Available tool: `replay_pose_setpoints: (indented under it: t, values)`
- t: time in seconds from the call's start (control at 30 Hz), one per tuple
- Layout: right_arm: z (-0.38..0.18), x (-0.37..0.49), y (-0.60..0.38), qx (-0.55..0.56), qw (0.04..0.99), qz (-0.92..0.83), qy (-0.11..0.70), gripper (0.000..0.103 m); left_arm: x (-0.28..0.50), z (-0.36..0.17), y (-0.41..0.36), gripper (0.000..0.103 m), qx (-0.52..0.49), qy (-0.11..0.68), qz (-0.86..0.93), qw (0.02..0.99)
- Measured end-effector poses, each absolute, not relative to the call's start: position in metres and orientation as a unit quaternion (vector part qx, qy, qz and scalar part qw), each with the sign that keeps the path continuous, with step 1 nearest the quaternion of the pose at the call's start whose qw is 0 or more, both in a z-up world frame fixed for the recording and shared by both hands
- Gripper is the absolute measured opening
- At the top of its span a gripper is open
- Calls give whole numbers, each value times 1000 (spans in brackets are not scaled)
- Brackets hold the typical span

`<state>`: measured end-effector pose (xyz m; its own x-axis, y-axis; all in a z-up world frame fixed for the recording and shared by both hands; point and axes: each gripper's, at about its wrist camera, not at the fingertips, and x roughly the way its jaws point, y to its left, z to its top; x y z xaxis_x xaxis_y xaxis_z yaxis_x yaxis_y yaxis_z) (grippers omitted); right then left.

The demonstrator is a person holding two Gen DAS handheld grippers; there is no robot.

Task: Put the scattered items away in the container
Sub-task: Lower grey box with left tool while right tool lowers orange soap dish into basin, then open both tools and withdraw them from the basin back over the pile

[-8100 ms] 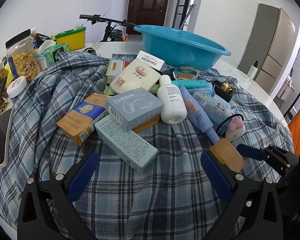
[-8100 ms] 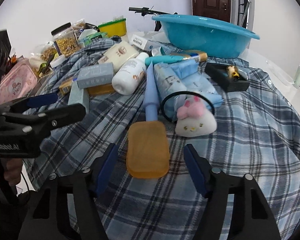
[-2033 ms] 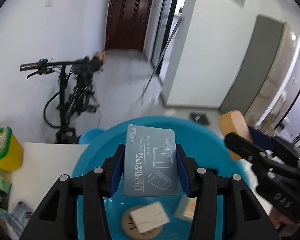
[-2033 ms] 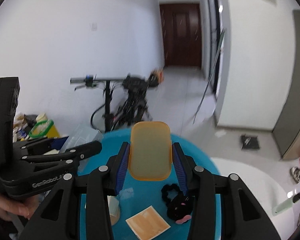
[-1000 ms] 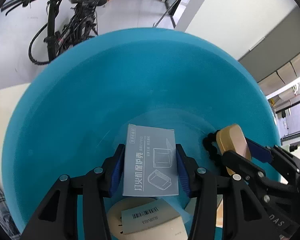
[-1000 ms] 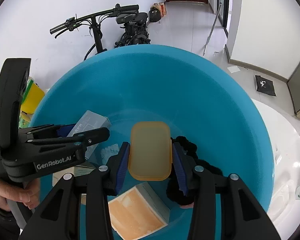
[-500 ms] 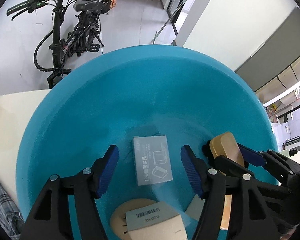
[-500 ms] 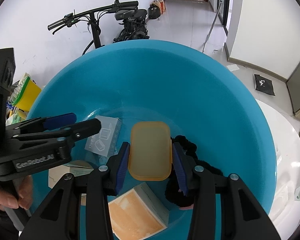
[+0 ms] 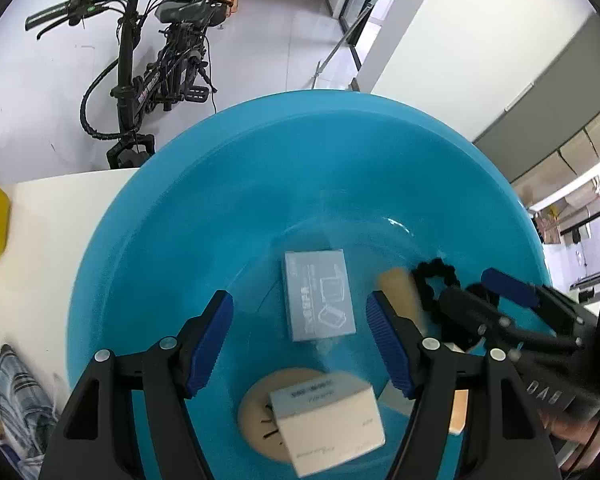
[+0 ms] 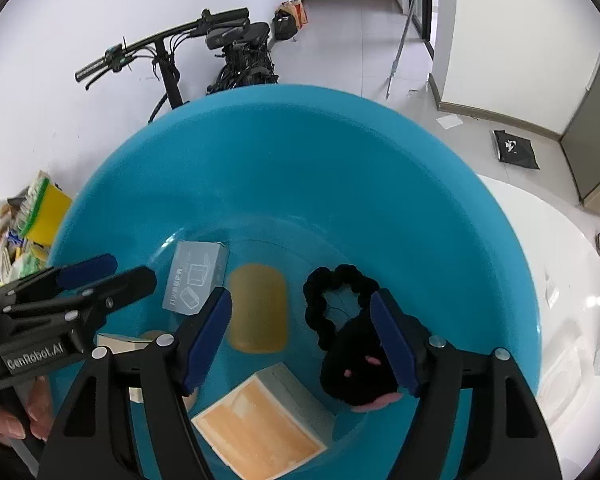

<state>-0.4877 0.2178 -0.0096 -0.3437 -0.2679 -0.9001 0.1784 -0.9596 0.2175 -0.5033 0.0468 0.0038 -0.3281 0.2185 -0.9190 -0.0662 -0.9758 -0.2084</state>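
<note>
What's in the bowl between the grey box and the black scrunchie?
In the right wrist view, the orange soap case lies on the basin floor between the grey box and the black scrunchie.

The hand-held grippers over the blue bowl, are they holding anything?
No, neither holds anything. Both have just been opening: the grey box lies loose below the left hand-held gripper, the amber case below the right hand-held gripper.

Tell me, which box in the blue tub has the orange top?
The box with the orange top lies nearest the right fingers; the grey-blue box and the cream box show no orange.
</note>
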Motion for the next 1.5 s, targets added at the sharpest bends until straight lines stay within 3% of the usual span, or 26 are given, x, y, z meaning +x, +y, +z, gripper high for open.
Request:
replay_pose_setpoints:
  t: [0.33, 0.4, 0.6, 0.73, 0.93, 1.07, 1.2, 1.5]
  values:
    - [26, -452, 219, 505, 125, -854, -16, 71, -469, 41, 29, 71, -515, -83, 848, 99]
    - [36, -440, 220, 485, 117, -867, -7, 79, -458, 54, 31, 71, -494, -64, 862, 89]
    - [71, -401, 227, 426, 104, -899, -12, 88, -421, 85, 22, 71, -448, -71, 886, 95]
    - [94, -373, 226, 383, 98, -918, 1, 94, -390, 108, 22, 86, -402, -65, 908, 99]
    - [123, -325, 209, 303, 93, -946, 73, 102, -341, 137, 23, 88, -331, -40, 937, 107]
    - [135, -291, 206, 259, 97, -956, 99, 103, -313, 145, 21, 103, -298, -29, 949, 98]
    - [143, -266, 212, 251, 106, -960, 69, 103, -277, 157, 14, 103, -239, -16, 967, 87]
    - [155, -206, 223, 208, 84, -972, 67, 103, -206, 166, 9, 103, -228, 14, 969, 89]
